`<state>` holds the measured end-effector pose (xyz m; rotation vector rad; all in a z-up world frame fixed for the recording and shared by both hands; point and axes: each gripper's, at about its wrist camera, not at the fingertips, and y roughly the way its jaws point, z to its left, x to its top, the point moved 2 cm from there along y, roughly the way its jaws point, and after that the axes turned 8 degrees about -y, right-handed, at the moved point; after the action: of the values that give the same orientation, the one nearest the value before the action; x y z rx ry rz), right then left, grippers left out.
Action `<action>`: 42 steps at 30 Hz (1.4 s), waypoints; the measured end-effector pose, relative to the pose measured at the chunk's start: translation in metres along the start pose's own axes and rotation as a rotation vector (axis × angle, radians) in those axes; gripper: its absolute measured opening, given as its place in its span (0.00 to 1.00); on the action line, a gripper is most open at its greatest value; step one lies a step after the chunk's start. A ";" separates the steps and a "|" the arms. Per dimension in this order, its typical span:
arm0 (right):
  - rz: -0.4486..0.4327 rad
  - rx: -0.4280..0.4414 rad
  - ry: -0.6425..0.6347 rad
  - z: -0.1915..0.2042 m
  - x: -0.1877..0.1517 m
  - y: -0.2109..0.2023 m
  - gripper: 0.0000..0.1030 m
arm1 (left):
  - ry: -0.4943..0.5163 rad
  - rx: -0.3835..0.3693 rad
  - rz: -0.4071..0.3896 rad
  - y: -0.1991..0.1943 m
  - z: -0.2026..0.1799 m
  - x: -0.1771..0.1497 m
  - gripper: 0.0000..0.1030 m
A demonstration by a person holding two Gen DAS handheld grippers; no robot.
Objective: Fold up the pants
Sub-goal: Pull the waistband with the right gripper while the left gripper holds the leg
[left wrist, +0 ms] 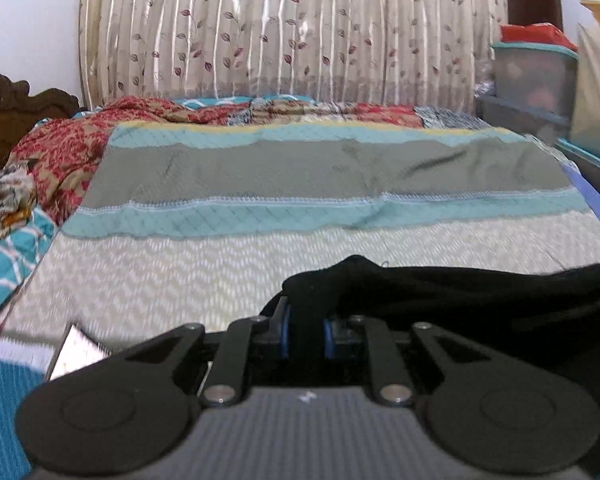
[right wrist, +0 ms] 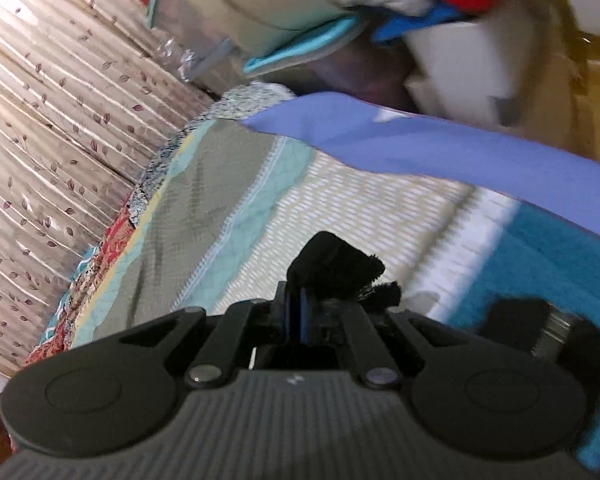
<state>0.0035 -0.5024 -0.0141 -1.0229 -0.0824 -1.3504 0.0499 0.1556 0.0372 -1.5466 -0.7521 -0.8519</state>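
The black pants (left wrist: 460, 296) hang across the lower right of the left wrist view, above the bed. My left gripper (left wrist: 306, 332) is shut on a bunched edge of the pants, with black cloth between its blue pads. In the right wrist view, my right gripper (right wrist: 312, 312) is shut on another edge of the black pants (right wrist: 336, 264), whose frayed end sticks out past the fingertips. The right view is tilted and blurred. The rest of the pants is hidden below both grippers.
The bed is covered by a striped quilt (left wrist: 300, 176) in grey, teal and cream. Crumpled red patterned cloth (left wrist: 60, 152) lies at the far left. A curtain (left wrist: 292, 28) hangs behind. Storage boxes (left wrist: 536, 76) stand at the right. A purple-blue band (right wrist: 420, 148) crosses the right view.
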 end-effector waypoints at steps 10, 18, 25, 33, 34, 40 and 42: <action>-0.016 -0.070 0.220 -0.098 -0.080 -0.053 0.07 | -0.055 0.020 0.081 -0.049 -0.003 -0.073 0.13; -0.045 -0.108 0.221 -0.114 -0.096 -0.034 0.39 | -0.033 0.010 0.166 -0.057 -0.001 -0.105 0.30; -0.187 -0.092 0.046 -0.103 -0.068 -0.052 0.53 | -0.298 0.024 0.132 -0.092 0.057 -0.092 0.74; -0.137 -0.124 -0.197 -0.074 -0.056 -0.010 0.53 | -0.590 0.123 0.130 -0.065 0.094 -0.080 0.74; -0.132 -0.120 -0.240 -0.069 -0.060 -0.006 0.53 | -0.571 0.125 0.131 -0.060 0.088 -0.079 0.74; -0.081 -0.369 -0.368 -0.081 -0.074 0.025 0.40 | -0.283 0.279 0.336 -0.017 0.052 -0.105 0.74; -0.108 -0.358 -0.346 -0.084 -0.070 0.014 0.42 | -0.276 0.266 0.333 -0.025 0.050 -0.111 0.74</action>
<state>-0.0466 -0.5050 -0.1126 -1.5693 -0.1600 -1.2995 -0.0239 0.2080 -0.0476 -1.5070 -0.7430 -0.2833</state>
